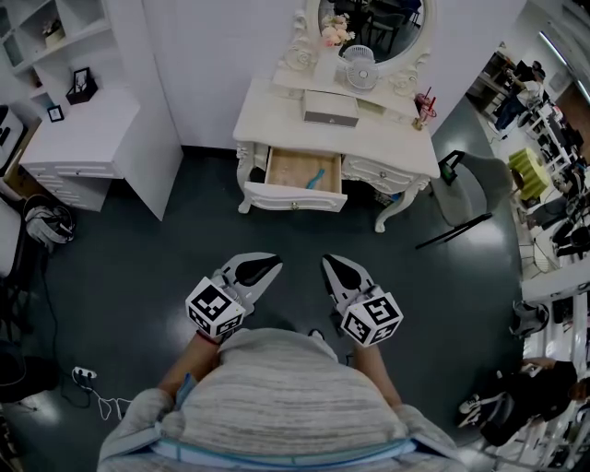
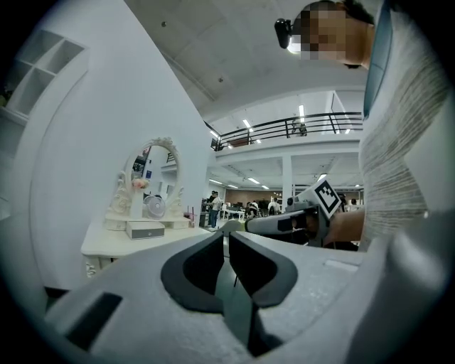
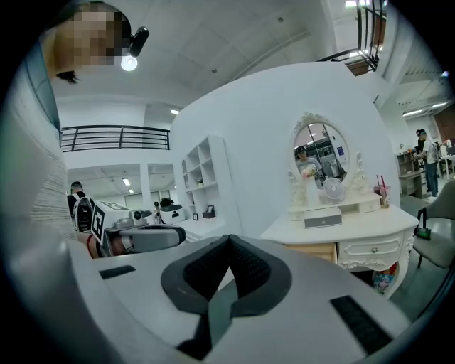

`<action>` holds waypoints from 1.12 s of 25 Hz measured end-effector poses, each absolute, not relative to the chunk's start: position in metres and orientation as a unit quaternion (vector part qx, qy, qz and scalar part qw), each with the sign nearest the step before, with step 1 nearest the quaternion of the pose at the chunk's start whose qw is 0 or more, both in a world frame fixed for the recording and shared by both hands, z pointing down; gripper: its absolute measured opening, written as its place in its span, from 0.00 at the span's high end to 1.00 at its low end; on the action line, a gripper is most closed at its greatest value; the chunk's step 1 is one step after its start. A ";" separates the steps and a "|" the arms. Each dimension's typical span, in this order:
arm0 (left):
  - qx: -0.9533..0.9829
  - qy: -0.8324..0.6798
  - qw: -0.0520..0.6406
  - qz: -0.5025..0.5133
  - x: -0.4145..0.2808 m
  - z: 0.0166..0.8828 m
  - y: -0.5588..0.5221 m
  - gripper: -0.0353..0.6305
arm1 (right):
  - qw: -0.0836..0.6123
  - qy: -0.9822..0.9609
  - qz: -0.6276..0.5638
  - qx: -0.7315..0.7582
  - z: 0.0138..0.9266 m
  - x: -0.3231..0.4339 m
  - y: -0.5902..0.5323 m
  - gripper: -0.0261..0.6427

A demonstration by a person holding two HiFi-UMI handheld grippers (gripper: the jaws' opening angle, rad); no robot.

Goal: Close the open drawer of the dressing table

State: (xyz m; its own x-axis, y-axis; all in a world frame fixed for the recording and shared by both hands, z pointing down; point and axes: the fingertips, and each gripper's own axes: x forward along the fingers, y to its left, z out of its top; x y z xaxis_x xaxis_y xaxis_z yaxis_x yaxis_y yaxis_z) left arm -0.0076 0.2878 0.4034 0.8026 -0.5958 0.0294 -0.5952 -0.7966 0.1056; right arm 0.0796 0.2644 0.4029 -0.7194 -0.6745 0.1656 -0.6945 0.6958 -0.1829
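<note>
**Two shut claws facing one open drawer**

The left claw (image 1: 274,266) has its jaws pressed together with nothing between them, as the left gripper view also shows (image 2: 226,236). The right claw (image 1: 329,262) is likewise closed on nothing (image 3: 227,239). The two point forward side by side, near each other but apart. Each carries one cube printed with black-and-white square markers: the left cube (image 1: 215,309) and the right cube (image 1: 371,318), two in all.

Beyond them lies dark glossy floor (image 1: 184,249). Straight ahead across it, well apart from both claws, stands the white carved counter (image 1: 387,138). Its one open wooden-lined drawer (image 1: 293,198) is pulled out towards the claws. One small turquoise object (image 1: 316,176) lies inside it. The right gripper view shows the drawer's pale wood side (image 3: 313,251) to the right of the claw.

On the counter stand one oval mirror (image 1: 369,18), one small white fan (image 1: 360,66) and one small grey-fronted box (image 1: 330,109).
</note>
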 end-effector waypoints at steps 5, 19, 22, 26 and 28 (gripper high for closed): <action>0.945 -0.320 0.060 -0.007 -0.019 0.405 0.283 0.92 | 0.019 -0.922 0.128 0.365 0.400 0.071 0.259 0.95; 0.935 -0.340 0.101 0.000 -0.051 0.435 0.257 0.92 | 0.059 -0.914 0.151 0.373 0.442 0.048 0.217 0.94; 0.932 -0.347 0.106 0.002 -0.055 0.438 0.236 0.92 | 0.062 -0.916 0.151 0.367 0.444 0.043 0.194 0.94; 0.930 -0.350 0.109 0.005 -0.054 0.436 0.200 0.92 | 0.061 -0.918 0.150 0.361 0.440 0.041 0.156 0.94; 0.930 -0.350 0.109 0.005 -0.052 0.435 0.179 0.92 | 0.061 -0.920 0.147 0.358 0.437 0.041 0.135 0.94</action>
State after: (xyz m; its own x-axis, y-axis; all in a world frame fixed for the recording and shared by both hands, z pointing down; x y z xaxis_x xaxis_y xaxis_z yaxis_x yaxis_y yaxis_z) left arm -0.0522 0.1791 0.4347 0.7555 -0.6495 0.0860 -0.6517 -0.7317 0.1997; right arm 0.0414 0.1354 0.4372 -0.7366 -0.6404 0.2174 -0.6763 0.7007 -0.2274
